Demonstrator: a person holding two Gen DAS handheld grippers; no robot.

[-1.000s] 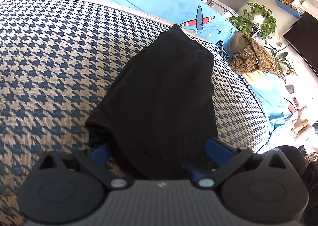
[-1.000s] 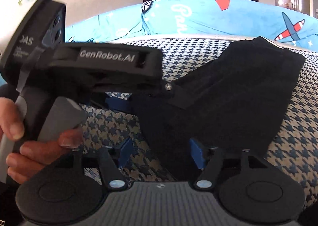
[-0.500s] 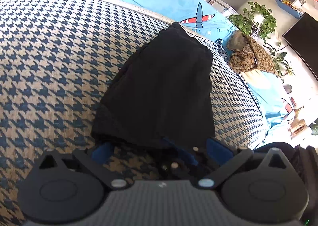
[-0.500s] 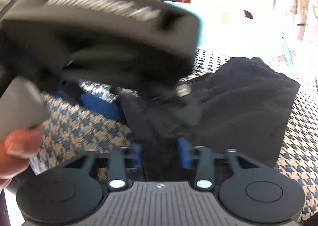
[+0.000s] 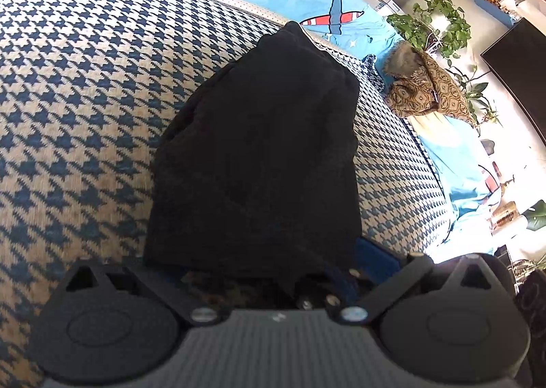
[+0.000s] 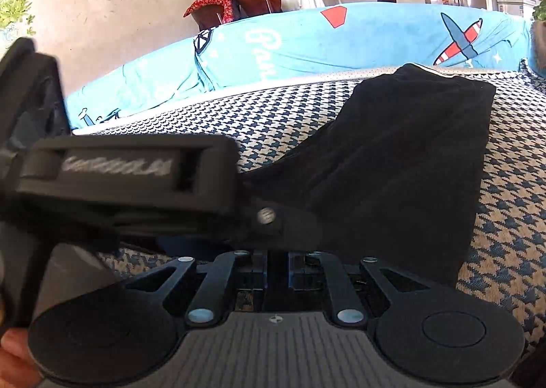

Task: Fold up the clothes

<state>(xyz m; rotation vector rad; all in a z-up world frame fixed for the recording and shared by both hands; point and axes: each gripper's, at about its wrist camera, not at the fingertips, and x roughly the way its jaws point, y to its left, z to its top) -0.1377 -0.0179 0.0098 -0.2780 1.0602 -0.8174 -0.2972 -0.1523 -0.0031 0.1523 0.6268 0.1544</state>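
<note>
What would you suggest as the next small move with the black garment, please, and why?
Probably lift the near edge and carry it toward the far end, folding the black garment in half. The right gripper is shut on that edge, the left gripper sits at the same edge with its grip unclear, and the garment lies flat on the houndstooth cover.

The folded garment (image 5: 259, 155) was plain black on a blue-and-tan houndstooth cover (image 5: 85, 87). Behind lay a turquoise sheet (image 6: 307, 46) printed with red-striped airplanes.
</note>
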